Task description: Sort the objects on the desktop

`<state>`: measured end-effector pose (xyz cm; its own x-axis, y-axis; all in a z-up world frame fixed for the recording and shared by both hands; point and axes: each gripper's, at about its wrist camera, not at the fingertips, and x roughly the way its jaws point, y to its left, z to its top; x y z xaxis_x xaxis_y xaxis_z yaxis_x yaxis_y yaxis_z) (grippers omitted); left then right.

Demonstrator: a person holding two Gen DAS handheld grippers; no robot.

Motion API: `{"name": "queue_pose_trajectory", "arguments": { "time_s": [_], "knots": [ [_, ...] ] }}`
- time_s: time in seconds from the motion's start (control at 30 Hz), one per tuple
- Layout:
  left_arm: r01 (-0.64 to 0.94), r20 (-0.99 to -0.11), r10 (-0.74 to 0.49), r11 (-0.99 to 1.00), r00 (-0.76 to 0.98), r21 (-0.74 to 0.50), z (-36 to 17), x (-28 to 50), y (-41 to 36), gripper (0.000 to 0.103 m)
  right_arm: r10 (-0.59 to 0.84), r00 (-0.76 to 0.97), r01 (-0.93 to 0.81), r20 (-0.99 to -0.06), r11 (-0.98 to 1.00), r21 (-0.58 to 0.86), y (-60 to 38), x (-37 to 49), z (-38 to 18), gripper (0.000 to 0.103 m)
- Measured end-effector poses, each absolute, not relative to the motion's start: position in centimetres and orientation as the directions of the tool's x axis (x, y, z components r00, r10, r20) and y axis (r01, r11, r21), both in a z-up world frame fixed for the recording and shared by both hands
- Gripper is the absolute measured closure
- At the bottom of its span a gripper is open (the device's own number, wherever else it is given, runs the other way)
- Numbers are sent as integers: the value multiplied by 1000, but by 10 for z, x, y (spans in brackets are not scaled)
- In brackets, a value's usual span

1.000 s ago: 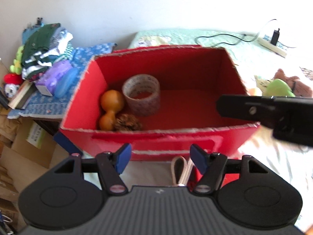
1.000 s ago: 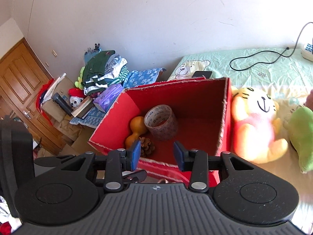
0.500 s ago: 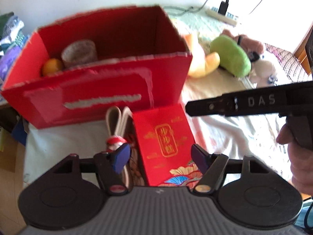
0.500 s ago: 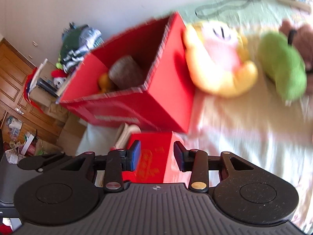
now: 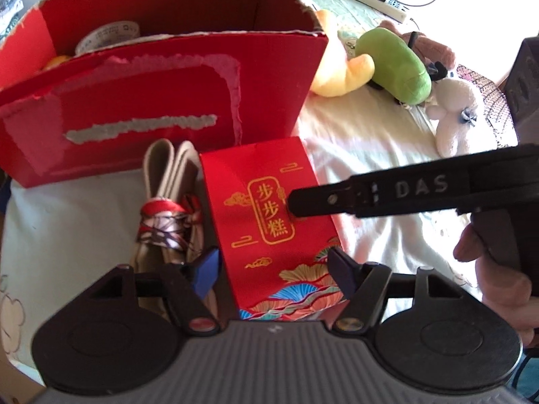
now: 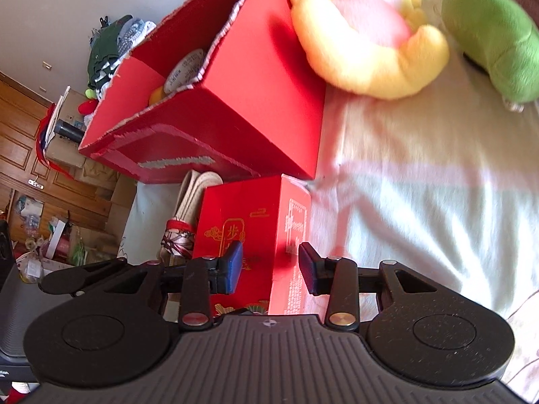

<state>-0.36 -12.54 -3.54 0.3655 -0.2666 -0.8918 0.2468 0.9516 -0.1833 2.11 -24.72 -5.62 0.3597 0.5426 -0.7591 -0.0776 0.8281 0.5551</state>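
— Left wrist view?
— My left gripper (image 5: 273, 266) is spread wide, straddling the red gift box (image 5: 269, 215) on the bed (image 5: 387, 155), near its edge, just before the big red carton (image 5: 161, 101).
— Right wrist view?
— My right gripper (image 6: 271, 267), fingers parted, flanks that box's corner (image 6: 256, 235).

Glossy printed card gift box (image 5: 269, 215), rough torn cardboard on the red bin (image 5: 151, 77), fuzzy plush toys (image 6: 367, 37).

Left wrist view looks down close over the gift box (image 5: 269, 222), facing the far red bin (image 5: 161, 77). Right wrist view, rolled sideways, sits close at the gift box's (image 6: 242, 235) right. Both share bin (image 6: 235, 101), gift box, green plush (image 5: 394, 64).
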Motion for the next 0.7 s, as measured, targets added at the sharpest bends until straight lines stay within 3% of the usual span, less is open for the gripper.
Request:
{"name": "queue_pose_trajectory", "arguments": {
  "time_s": [0.2, 0.33, 0.43, 0.7],
  "knots": [
    [299, -890, -281, 938, 359, -176, -36, 3, -146, 30, 526, 364, -50, -768, 835, 548, -262, 20, -55, 62],
    [352, -889, -300, 920, 346, -174, -37, 10, -164, 21, 517, 367, -27, -773, 837, 547, -280, 15, -57, 62],
    [390, -888, -309, 906, 342, -165, -38, 13, -175, 20, 498, 385, -13, -777, 845, 535, -291, 12, -56, 61],
    [394, -898, -318, 900, 304, -185, -45, 34, -185, 13, 504, 395, 46, -768, 824, 564, -301, 16, -62, 60]
  ]
}}
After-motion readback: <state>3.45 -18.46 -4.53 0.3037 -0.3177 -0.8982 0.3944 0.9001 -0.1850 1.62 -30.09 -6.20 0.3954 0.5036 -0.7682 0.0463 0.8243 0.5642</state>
